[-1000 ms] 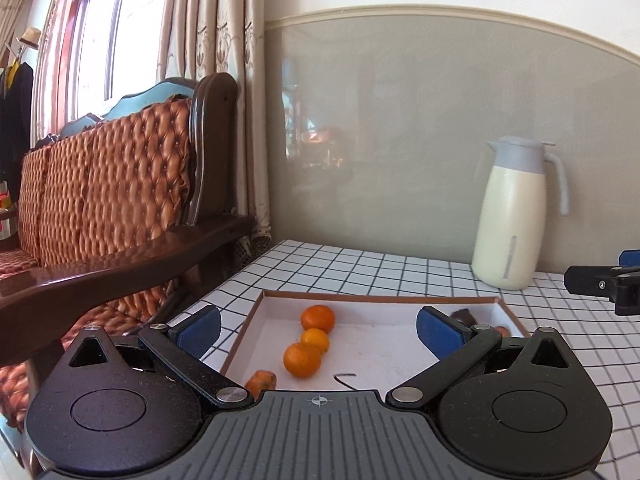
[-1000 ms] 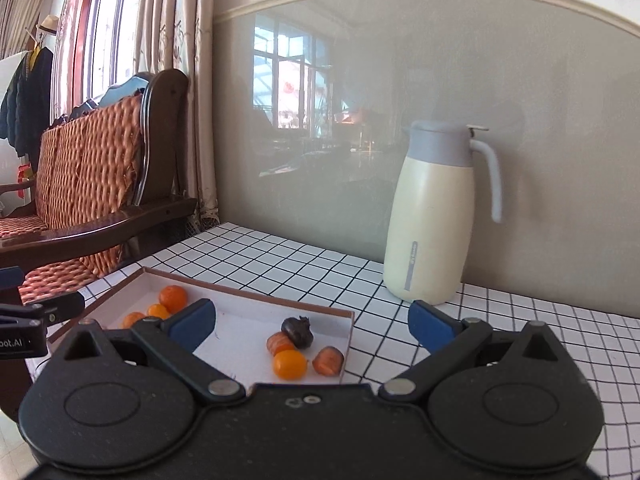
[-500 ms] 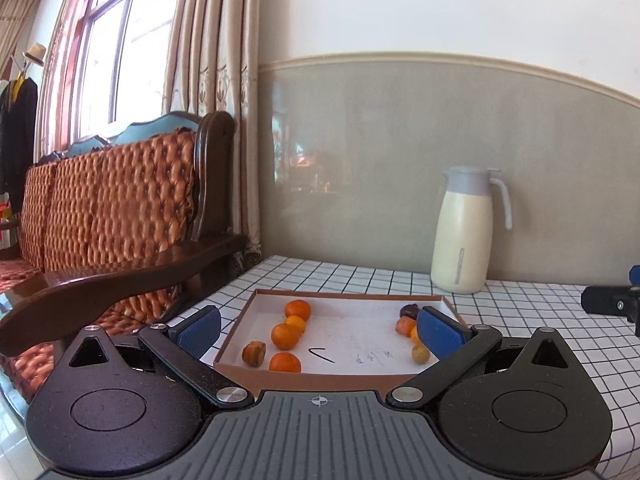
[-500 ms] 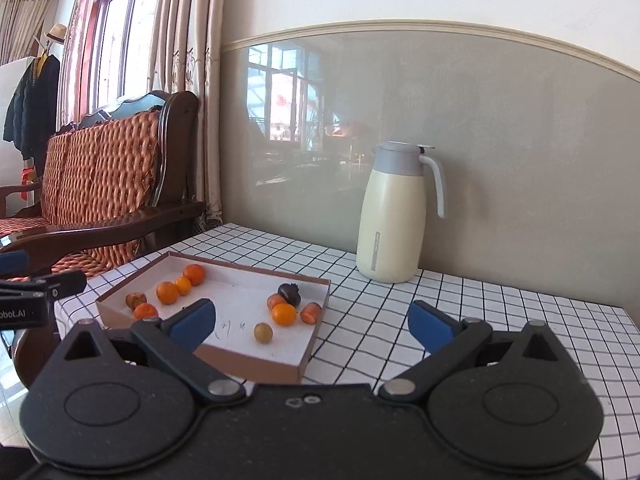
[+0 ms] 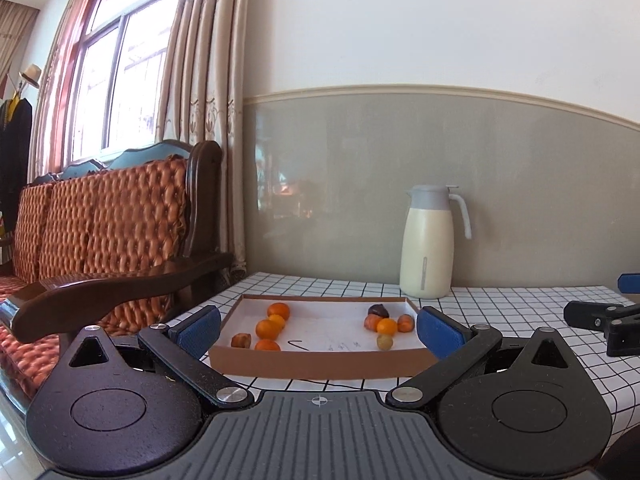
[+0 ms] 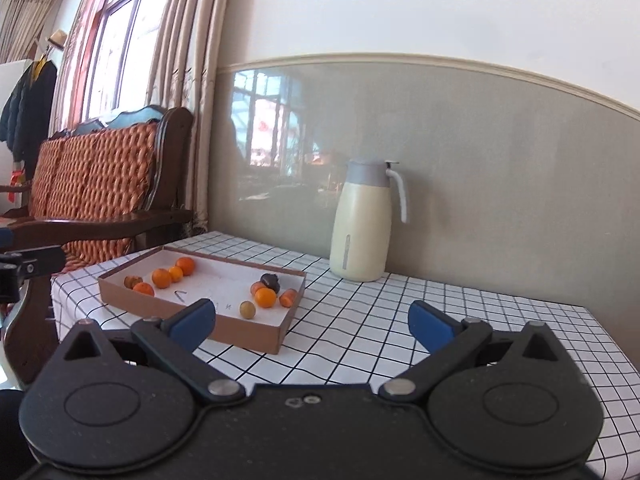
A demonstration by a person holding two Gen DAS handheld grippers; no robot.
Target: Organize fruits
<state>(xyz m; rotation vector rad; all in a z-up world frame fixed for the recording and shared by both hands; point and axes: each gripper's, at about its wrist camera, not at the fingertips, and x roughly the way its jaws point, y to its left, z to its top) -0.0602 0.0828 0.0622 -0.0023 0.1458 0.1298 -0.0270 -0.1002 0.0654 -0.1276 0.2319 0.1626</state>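
Both grippers hover with empty, wide-spread jaws before a shallow box of fruit on the table.

The left gripper (image 5: 318, 330) faces the near wall of the cardboard box (image 5: 320, 364), and its blue pads frame the box's width. The right gripper (image 6: 312, 322) sits further right, over the checked tablecloth (image 6: 400, 320), with the box ahead to its left. Inside the box the fruits lie in two clusters. Oranges (image 5: 267, 328) and a brownish fruit (image 5: 241, 340) are at the left end. At the right end are a dark fruit (image 5: 378, 311), small orange ones (image 5: 386, 326) and a yellowish one (image 5: 384, 342). A cream thermos jug (image 6: 362, 236) stands behind, against the wall. A wooden sofa (image 5: 120, 232) is on the left.
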